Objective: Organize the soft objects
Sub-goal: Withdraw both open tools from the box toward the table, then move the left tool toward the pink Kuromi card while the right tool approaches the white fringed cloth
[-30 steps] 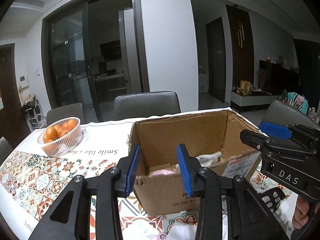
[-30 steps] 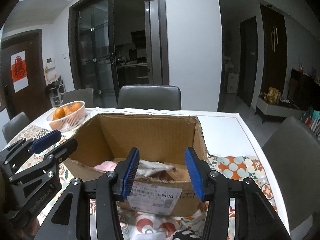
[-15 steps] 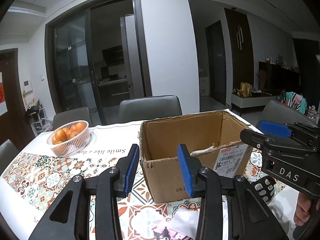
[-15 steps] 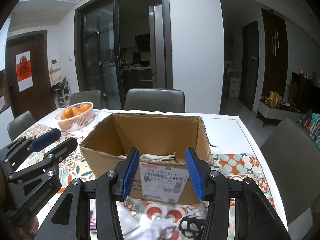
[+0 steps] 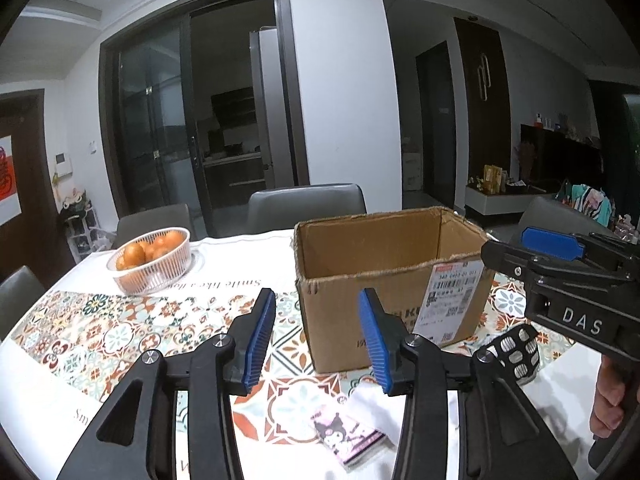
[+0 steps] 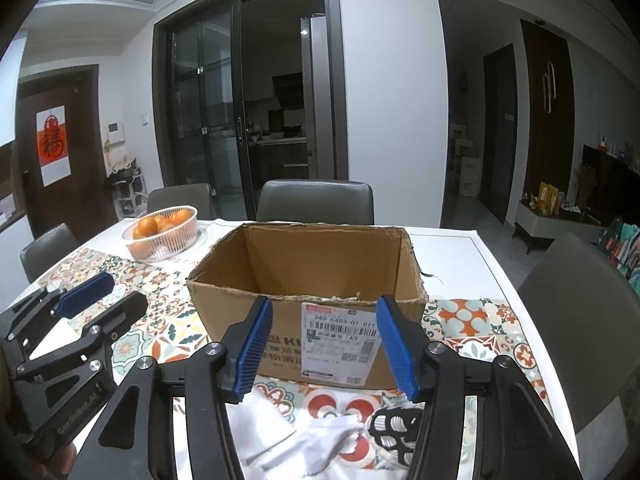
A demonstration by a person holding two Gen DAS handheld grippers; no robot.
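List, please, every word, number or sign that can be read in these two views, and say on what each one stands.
"DAS": side of the right gripper.
"GenRobot.AI", faint: body of the left gripper.
"340 6403-01 011" and "A9": shipping label on the cardboard box; its small print is unreadable.
"Smile like a" (upside down), rest hidden: white tablecloth.
Red character sign on the brown door: too blurred to read.
Large print on the box front: partly hidden, unreadable.

Empty left gripper [image 5: 318, 338] faces cardboard box [image 5: 384, 280], jaws widening.
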